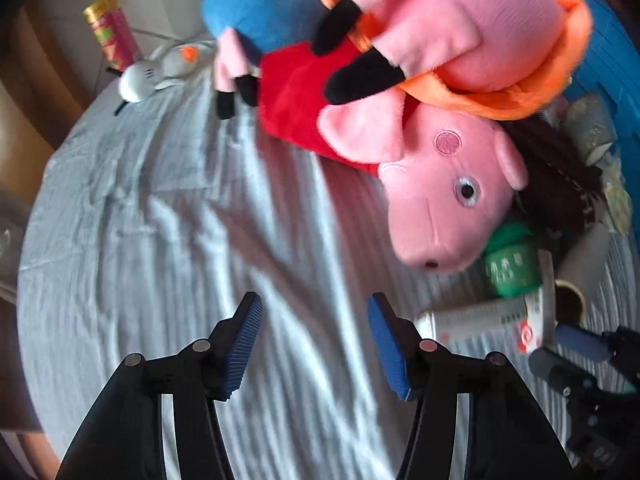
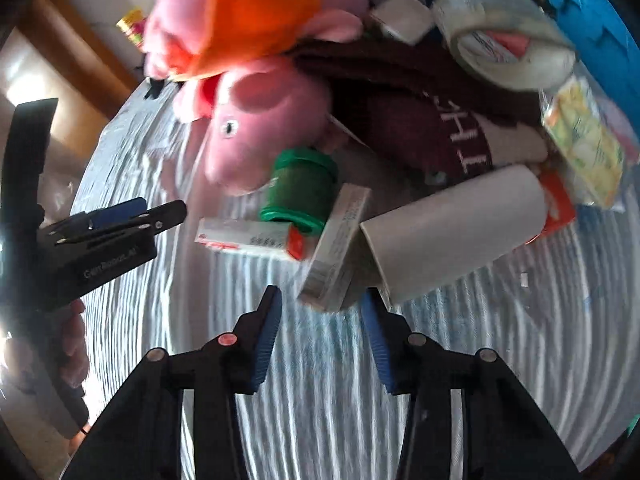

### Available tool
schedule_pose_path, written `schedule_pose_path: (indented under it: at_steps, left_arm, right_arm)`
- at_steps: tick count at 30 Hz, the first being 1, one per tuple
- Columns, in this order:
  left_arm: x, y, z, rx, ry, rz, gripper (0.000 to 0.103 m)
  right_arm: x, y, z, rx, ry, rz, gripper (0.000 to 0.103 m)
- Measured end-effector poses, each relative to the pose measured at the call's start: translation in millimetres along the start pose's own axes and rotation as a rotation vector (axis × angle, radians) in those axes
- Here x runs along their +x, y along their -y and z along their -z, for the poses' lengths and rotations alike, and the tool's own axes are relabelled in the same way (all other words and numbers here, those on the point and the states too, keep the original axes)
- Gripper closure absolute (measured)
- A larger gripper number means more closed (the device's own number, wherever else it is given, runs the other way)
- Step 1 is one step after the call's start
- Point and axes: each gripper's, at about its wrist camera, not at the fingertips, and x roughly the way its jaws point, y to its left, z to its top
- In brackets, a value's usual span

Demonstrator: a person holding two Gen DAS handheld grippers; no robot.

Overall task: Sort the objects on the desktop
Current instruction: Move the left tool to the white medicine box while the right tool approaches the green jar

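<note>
Striped cloth on the table (image 2: 320, 360), clutter heaped toward the far edge, and the upright carton (image 2: 336, 248) sits just ahead of the right gripper (image 2: 320, 320), fingers wide and empty, left gripper (image 1: 314, 344) likewise wide, farther off

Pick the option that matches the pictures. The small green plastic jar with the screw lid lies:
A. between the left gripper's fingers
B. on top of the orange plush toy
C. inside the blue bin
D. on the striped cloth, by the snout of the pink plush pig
D: the small green plastic jar lies on its side on the striped cloth, right beside the pink plush pig's snout.
</note>
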Motion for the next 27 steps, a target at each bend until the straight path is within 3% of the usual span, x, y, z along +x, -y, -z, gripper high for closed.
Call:
schedule_pose_path:
  at_steps: [5,7,10,11,14,17,20,22,23,24,27]
  left_arm:
    - [2,29,11,0.053,-0.028,0.078,0.052]
    - [-4,42,23,0.089,-0.048,0.107,0.052]
    - [-19,52,31,0.095,-0.056,0.154,0.052]
    - [-26,54,31,0.088,-0.045,0.167,0.049]
    - [-49,61,30,0.086,0.0,0.199,0.021]
    - [-65,78,31,0.144,0.048,0.2,0.02]
    - [-54,92,27,0.204,0.03,0.198,0.02]
    - [-31,84,15,0.225,0.007,0.201,0.025]
    - [-22,86,15,0.229,-0.02,0.191,0.05]
    - [-13,89,15,0.232,-0.05,0.179,0.068]
    - [-10,78,17,0.183,-0.053,0.162,0.071]
  right_arm:
    - [-2,18,4,0.029,-0.003,0.072,0.066]
    - [-6,31,8,0.047,-0.005,0.083,0.075]
    - [-12,43,11,0.061,-0.008,0.076,0.077]
    - [-14,46,12,0.061,-0.009,0.074,0.077]
    - [-18,49,16,0.053,-0.014,0.063,0.077]
    - [-24,52,19,0.044,-0.017,0.049,0.077]
    - [-29,54,21,0.042,-0.015,0.041,0.077]
    - [-33,55,23,0.04,-0.014,0.035,0.077]
    - [-35,56,24,0.04,-0.013,0.033,0.077]
    - [-36,56,25,0.036,-0.017,0.029,0.077]
    - [-37,51,26,0.007,-0.024,0.011,0.077]
